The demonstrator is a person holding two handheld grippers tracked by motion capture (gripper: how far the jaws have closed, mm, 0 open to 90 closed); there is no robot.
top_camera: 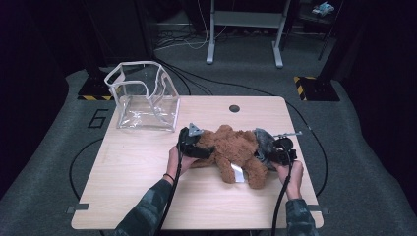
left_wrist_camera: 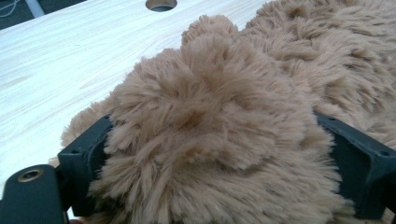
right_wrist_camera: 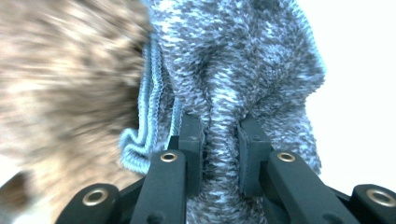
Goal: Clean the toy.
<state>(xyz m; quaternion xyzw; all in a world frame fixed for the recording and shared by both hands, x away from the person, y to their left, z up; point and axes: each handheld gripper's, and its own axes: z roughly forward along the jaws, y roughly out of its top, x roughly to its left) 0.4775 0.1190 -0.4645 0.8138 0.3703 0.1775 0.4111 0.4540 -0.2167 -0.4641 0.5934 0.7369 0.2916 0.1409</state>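
We find a brown, long-pile plush teddy bear [top_camera: 231, 152] lying across the middle of the pale wooden counter [top_camera: 128, 187], nearer its near edge. The left tool [top_camera: 194, 143] stands with its jaws spread wide around a thick limb of the bear [left_wrist_camera: 210, 140]; in the left gripper view the fur bulges between and over both jaws, so we judge this a grip on a bulky part. The right tool [top_camera: 275, 150] is nearly closed, pinching a fold of grey-and-white knitted fabric with a light blue hem [right_wrist_camera: 233, 70] at the bear's right end. This knitted piece [top_camera: 263, 142] sits against the bear, and we cannot tell how far over it it reaches.

Risks noted:
- The right grip takes only a narrow pleat of knit. A hard pull may stretch the fabric or let it slip from the pads.
- The left grip rests largely on loose pile. If the fur compresses, the bear may slide or turn on the smooth counter when the knit is tugged.
- The right gripper view is blurred on the bear's side, so any snag there cannot be confirmed.
- A clear plastic zip bag [top_camera: 145, 96] stands open, well apart at the far left, and is light enough to tip if struck.
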